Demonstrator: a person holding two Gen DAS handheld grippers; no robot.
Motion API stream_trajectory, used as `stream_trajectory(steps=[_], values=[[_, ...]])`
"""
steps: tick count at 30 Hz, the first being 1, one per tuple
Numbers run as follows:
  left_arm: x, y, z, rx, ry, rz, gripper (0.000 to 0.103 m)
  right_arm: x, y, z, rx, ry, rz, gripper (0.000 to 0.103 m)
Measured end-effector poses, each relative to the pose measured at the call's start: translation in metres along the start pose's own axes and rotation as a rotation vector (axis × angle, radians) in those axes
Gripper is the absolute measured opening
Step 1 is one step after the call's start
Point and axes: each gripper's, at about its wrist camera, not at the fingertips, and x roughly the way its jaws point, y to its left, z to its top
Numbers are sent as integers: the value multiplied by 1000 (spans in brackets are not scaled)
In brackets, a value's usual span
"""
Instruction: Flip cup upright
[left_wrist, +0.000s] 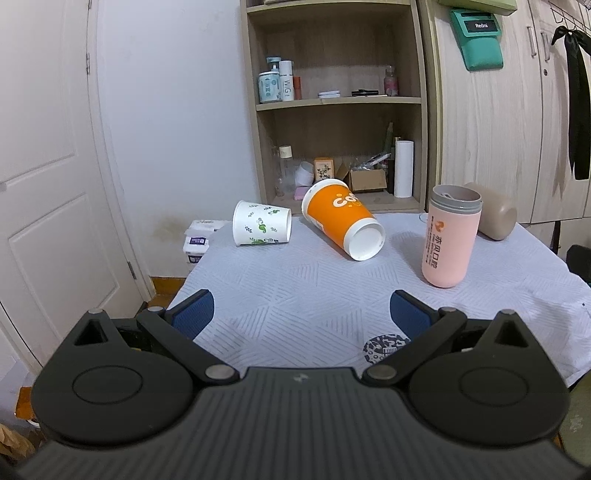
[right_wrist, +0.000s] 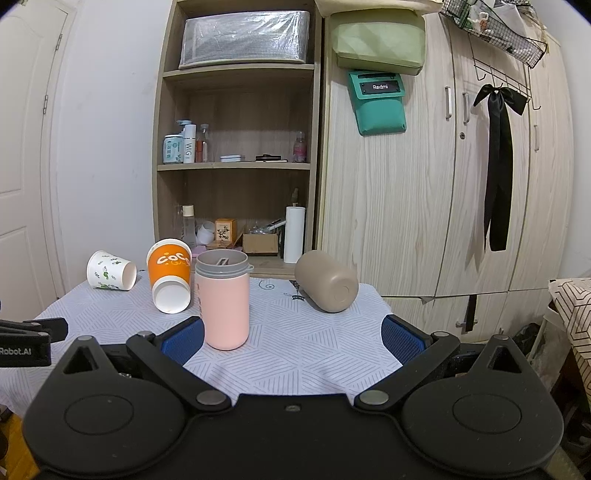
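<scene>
Tan cup (right_wrist: 327, 280) on its side at the far right of the clothed table (right_wrist: 295, 343), base toward the nearer right gripper (right_wrist: 293, 334), ahead and slightly right; both grippers spread wide, empty; left gripper (left_wrist: 301, 314) farther.

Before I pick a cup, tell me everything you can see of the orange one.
The orange paper cup lies on its side on the patterned tablecloth, between the white leaf-print cup and the upright pink tumbler, touching neither as far as the views show. Its wall is orange with white lettering, and it looks like paper. Its narrow white recessed base points toward the cameras, and its wider rim faces the shelf behind. It rests on the cloth alone. Neither gripper touches it.
</scene>
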Motion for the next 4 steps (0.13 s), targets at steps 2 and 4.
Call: stream_trajectory(steps=[2, 4], values=[[-1, 0, 0, 6, -2, 0, 103, 0, 0, 0, 0, 0, 0, 103], [-2, 0, 0, 8, -1, -1, 103, 0, 0, 0, 0, 0, 0, 103]])
